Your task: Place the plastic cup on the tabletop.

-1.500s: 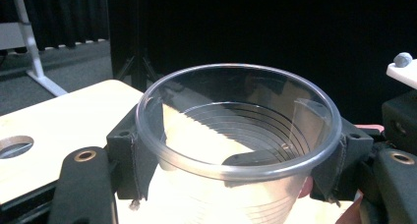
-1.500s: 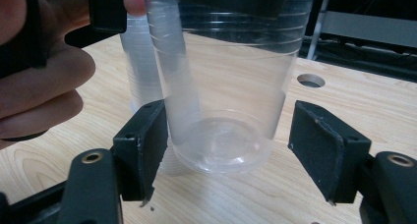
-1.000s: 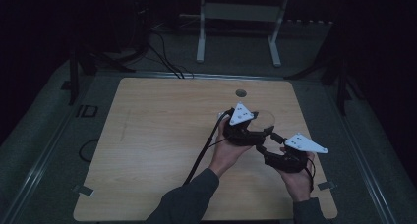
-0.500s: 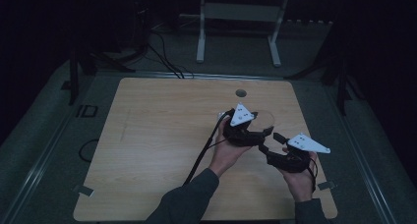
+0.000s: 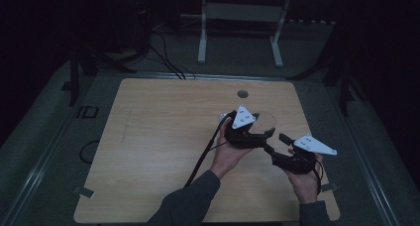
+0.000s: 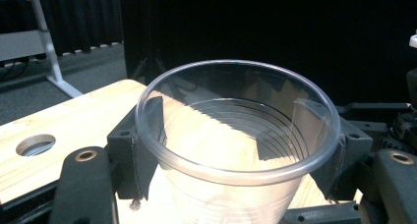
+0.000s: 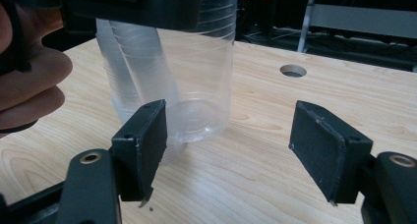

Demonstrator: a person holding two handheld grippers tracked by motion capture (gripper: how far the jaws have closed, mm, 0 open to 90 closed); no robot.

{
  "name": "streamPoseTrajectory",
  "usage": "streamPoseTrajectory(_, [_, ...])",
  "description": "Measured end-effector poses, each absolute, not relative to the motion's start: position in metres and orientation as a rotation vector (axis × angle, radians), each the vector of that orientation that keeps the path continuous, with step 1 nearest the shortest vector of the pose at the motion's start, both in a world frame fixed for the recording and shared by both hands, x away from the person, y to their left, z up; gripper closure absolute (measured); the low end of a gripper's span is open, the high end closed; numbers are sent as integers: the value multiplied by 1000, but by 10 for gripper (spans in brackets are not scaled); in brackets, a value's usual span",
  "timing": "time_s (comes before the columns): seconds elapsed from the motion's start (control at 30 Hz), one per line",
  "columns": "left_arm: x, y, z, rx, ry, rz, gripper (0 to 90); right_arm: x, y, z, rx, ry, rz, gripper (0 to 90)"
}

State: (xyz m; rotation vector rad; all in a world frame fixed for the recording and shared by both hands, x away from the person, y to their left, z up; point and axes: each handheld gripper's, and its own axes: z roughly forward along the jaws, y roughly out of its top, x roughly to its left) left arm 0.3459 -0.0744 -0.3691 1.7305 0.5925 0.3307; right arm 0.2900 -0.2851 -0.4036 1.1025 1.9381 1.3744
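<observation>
Dim light leaves your wooden table (image 5: 163,151) murky. Lower right, your right gripper (image 5: 281,147) gapes wide, holding nothing. Just beyond, mid-frame, your left gripper (image 5: 257,131) clamps the clear plastic cup (image 6: 236,150), upright; its base is cut off.

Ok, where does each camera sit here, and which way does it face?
High view: above the person's side, facing forward and down on the wooden table; forearms, left gripper, right gripper.
Left gripper view: rides that gripper; its jaws flank the clear plastic cup.
Right gripper view: low, facing the cup across open jaws; a hand shows.
Shared: cup, table hole.
</observation>
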Motion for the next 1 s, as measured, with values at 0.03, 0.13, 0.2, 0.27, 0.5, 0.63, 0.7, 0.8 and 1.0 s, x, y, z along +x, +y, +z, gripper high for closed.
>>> streamPoseTrajectory(0.03, [346,-75,-370,1731,592,331,296,290,-286,-404,1102,1936,1373,301])
streamPoseTrajectory(0.13, [346,-75,-371,1734,592,333,296,290,-287,-404,1104,1934,1369,301])
streamPoseTrajectory(0.2, [346,-75,-371,1737,591,332,296,290,-288,-404,1110,1930,1369,302])
streamPoseTrajectory(0.27, [345,-76,-371,1737,591,332,297,290,-289,-403,1111,1927,1368,302])
streamPoseTrajectory(0.5, [345,-77,-373,1740,586,332,297,290,-293,-403,1119,1911,1363,303])
streamPoseTrajectory(0.63, [344,-76,-374,1741,586,329,298,290,-295,-403,1128,1906,1360,303])
streamPoseTrajectory(0.7, [344,-76,-375,1741,587,328,298,290,-295,-403,1130,1904,1360,303])
streamPoseTrajectory(0.8, [344,-77,-376,1741,584,327,298,290,-295,-402,1130,1901,1361,303])
streamPoseTrajectory(1.0, [343,-76,-377,1746,585,336,298,290,-297,-402,1136,1894,1358,303])
